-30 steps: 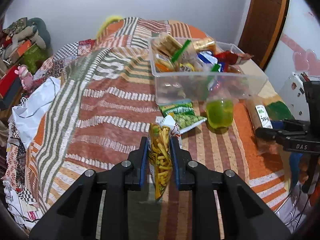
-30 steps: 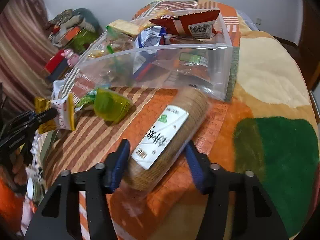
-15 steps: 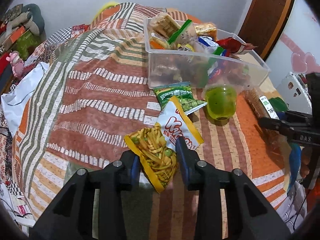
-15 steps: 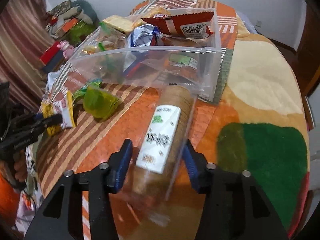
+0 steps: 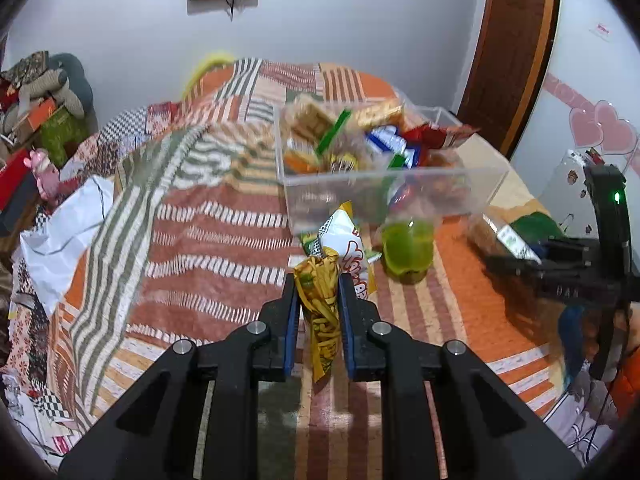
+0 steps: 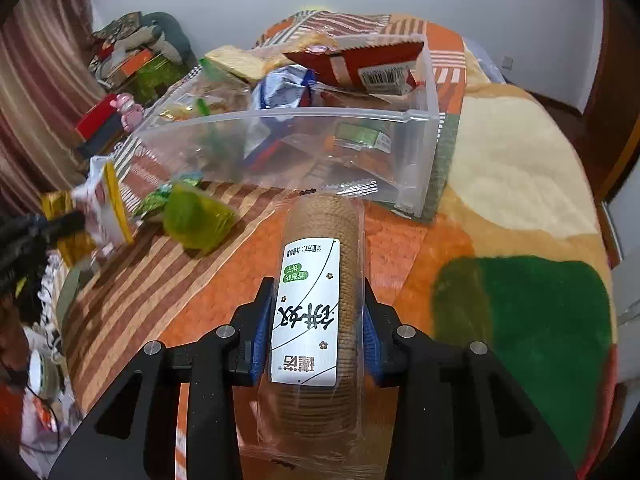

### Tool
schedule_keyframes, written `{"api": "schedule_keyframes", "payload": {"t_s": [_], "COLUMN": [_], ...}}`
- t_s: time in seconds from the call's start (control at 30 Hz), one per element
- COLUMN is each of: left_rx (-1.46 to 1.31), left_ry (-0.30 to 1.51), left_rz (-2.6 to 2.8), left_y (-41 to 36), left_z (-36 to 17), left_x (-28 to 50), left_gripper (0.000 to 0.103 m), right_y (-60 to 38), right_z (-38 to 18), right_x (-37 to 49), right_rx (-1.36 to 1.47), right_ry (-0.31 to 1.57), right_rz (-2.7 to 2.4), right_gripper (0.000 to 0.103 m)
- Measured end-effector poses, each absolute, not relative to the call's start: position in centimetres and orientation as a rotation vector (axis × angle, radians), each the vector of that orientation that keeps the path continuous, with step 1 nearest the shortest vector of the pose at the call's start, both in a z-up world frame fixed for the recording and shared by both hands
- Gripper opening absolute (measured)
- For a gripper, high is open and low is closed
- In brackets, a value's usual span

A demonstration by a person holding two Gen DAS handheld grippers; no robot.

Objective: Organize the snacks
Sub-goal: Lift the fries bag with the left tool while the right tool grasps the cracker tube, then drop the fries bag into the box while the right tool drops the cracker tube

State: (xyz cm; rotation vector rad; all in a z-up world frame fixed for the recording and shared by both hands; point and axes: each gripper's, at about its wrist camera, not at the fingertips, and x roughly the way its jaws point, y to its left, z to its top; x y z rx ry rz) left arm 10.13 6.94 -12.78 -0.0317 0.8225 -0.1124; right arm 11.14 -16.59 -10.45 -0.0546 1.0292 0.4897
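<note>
I count one clear plastic bin, one round green jelly cup, one yellow fries-print snack bag, one clear-wrapped brown biscuit roll, and my two black tongs.

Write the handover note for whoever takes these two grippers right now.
Left gripper: jaws have just closed on the yellow chips bag.
Right gripper: jaws have just closed on the biscuit roll.
Clear bin ahead on the bed already holds several packets.
Left on the blanket: green jelly cup, green pea packet.
Next, probably: drop both held snacks in the bin, then fetch the rest.
</note>
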Motion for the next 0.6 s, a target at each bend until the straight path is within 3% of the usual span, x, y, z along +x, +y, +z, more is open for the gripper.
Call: {"api": "schedule_keyframes", "payload": {"t_s": [0.6], "left_rx": [-0.096], "left_ry": [0.676], "left_rz": [-0.074], "left_y": [7.4], "left_z": [-7.1], "left_x": [15.3], "left_gripper": [0.018], "right_y": [-14.8], "right_z": [-3.0], "right_x": [13.1], "right_rx": [-0.009], "right_ry": [0.806], "right_rz": [0.551], "right_gripper": [0.035]}}
